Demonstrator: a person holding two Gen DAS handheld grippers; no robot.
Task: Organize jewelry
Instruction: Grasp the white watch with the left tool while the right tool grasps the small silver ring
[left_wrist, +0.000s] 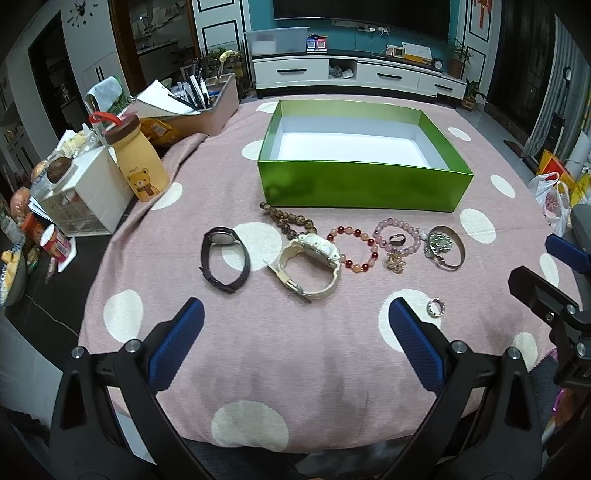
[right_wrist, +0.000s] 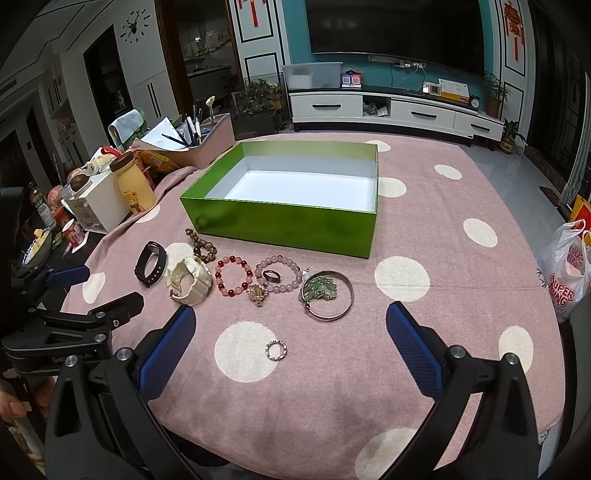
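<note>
An open green box (left_wrist: 365, 182) (right_wrist: 280, 223) with a white inside stands empty on the pink dotted cloth. In front of it lie a black watch (left_wrist: 224, 259) (right_wrist: 150, 263), a cream watch (left_wrist: 308, 266) (right_wrist: 189, 280), a brown bead string (left_wrist: 286, 218), a red bead bracelet (left_wrist: 354, 248) (right_wrist: 233, 275), a purple bead bracelet (left_wrist: 398, 236) (right_wrist: 281, 274), a silver bangle (left_wrist: 445, 246) (right_wrist: 327, 295) and a small silver ring (left_wrist: 436, 307) (right_wrist: 276, 349). My left gripper (left_wrist: 295, 336) and right gripper (right_wrist: 290, 338) are open, empty, near the front edge.
At the table's left stand a yellow bear bottle (left_wrist: 138, 162) (right_wrist: 133, 186), a white drawer box (left_wrist: 86, 199), a pen holder tray (left_wrist: 207, 103) and snack items. A plastic bag (right_wrist: 567, 273) hangs off the right. A TV cabinet (left_wrist: 358, 75) is far behind.
</note>
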